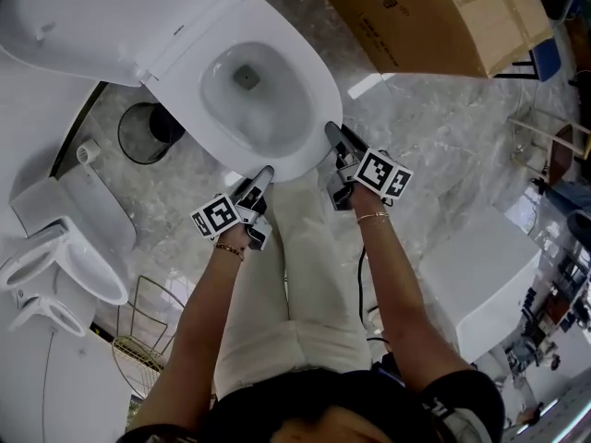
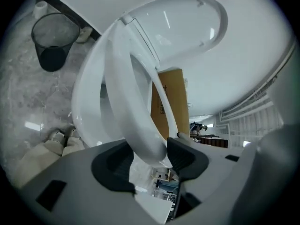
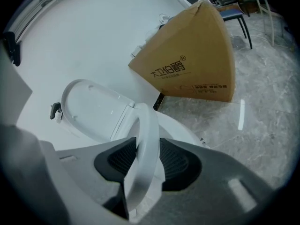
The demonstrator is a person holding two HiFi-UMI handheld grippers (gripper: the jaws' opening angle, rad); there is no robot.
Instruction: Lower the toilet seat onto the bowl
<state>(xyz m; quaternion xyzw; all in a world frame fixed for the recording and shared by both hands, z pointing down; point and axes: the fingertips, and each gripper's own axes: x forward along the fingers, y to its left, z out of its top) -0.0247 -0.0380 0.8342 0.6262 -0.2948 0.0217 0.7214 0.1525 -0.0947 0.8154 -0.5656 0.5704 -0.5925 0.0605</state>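
- Grey marble floor (image 1: 434, 127) runs under everything I see from the head view.
- Big brown cardboard box with printed lettering (image 1: 434, 17) stands on the floor behind and to the right of the toilet, well apart from both grippers.
- White ceramic toilet bowl (image 1: 242, 100) sits top centre, right in front of me, its opening facing up.
- White plastic toilet lid (image 2: 187, 27) is raised and leans back behind the bowl.
- White oval plastic toilet seat ring (image 2: 126, 107) is the task's thing. It is tilted, lifted off the bowl rim, and sits between the bowl and the raised lid, with its front end towards me.
- Black mesh round wastebasket (image 1: 143, 132) stands on the floor left of the bowl, near it but not touching.
- Left gripper (image 1: 263, 175) is at the front-left of the seat. Its jaws are clenched on the seat's rim, with a dark pad on each side.
- Right gripper (image 1: 332, 132) is at the front-right of the seat. Its jaws clamp the seat's edge, and both ribbed pads press on it.
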